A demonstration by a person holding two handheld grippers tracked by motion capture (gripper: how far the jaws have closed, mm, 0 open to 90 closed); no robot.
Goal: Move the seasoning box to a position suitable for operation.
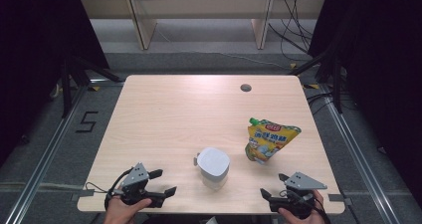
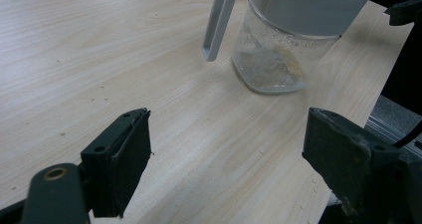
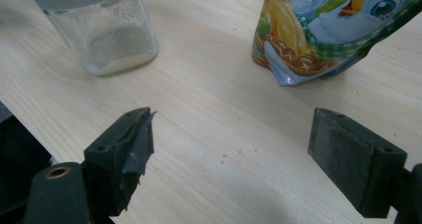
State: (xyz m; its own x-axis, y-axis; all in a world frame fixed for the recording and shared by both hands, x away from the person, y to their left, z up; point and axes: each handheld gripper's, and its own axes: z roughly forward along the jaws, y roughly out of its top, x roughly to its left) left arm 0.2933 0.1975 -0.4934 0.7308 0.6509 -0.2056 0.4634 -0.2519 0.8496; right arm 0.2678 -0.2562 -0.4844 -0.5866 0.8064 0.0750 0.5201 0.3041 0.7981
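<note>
**Desk:** While both hands rest at the near edge of the tabletop [image 1: 164,109], what stands between them?

**Photographer:** Take the lidded jar [image 1: 213,168] as the landmark. The left gripper [image 1: 161,182] sits to its near left, jaws released and spread wide with nothing between them. The right gripper [image 1: 274,185] sits to its near right, jaws likewise released and holding nothing. The jar stands upright, close to the near edge, roughly midway between the two.

**Desk:** Which hand is nearer to it?

**Photographer:** By my reading the left, though only slightly. From the left gripper view the jar [image 2: 278,45] lies ahead and to the right of the jaws, its grey handle [image 2: 219,25] hanging on the side facing them. From the right gripper view the jar [image 3: 102,32] lies ahead and to the left.

**Desk:** And beyond the jar?

**Photographer:** A yellow stand-up pouch [image 1: 271,139] with a green cap, up and to the right of the jar and apart from it. Its long axis runs from the cap down toward the near side, tilted slightly. The right gripper is plainly the nearer one to the pouch [image 3: 333,30], which lies just ahead of its jaws.

**Desk:** Anything unclear?

**Photographer:** The jar's top is cut off in both gripper views, and so is the upper pouch. A pale residue sits in the jar's bottom; I cannot tell what it is. The pouch's print is too small to read.
</note>
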